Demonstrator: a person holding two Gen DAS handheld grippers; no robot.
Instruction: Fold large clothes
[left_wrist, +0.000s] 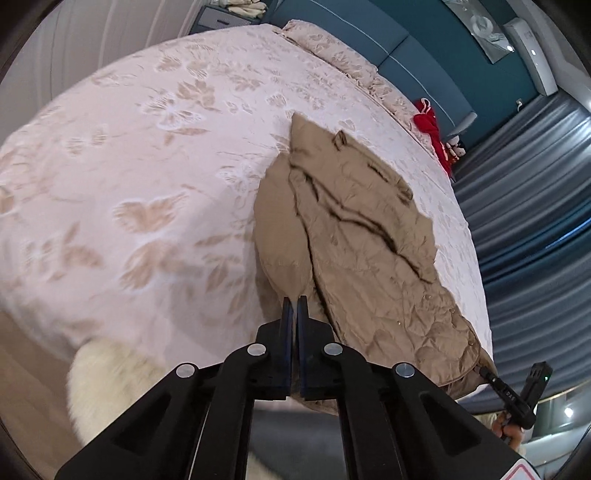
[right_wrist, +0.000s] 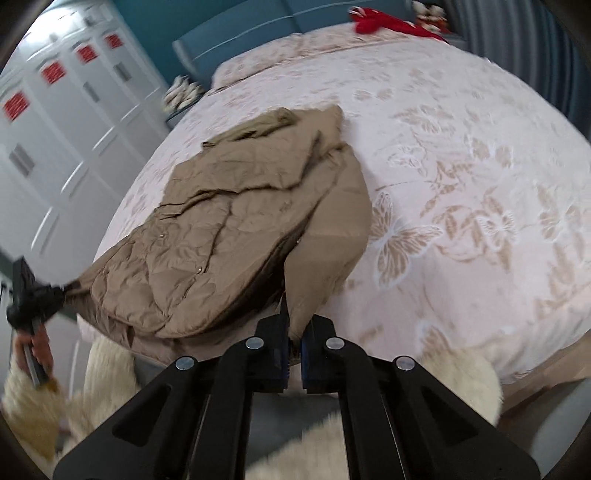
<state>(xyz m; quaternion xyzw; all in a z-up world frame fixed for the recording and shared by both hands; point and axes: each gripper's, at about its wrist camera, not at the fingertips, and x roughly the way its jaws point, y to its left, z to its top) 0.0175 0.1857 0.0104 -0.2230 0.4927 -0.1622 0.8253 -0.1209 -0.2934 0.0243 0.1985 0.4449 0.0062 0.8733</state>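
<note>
A floral bedspread (left_wrist: 129, 177), a red garment (left_wrist: 430, 125) and white wardrobes (right_wrist: 62, 122).

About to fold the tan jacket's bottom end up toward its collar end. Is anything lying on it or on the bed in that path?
Nothing visible: both grippers, left and right, are shut on the jacket, whose top is bare.

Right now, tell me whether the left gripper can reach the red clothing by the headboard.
Probably not. The left gripper is shut on the tan jacket at the near edge of the bed; the red clothing lies at the far edge.
</note>
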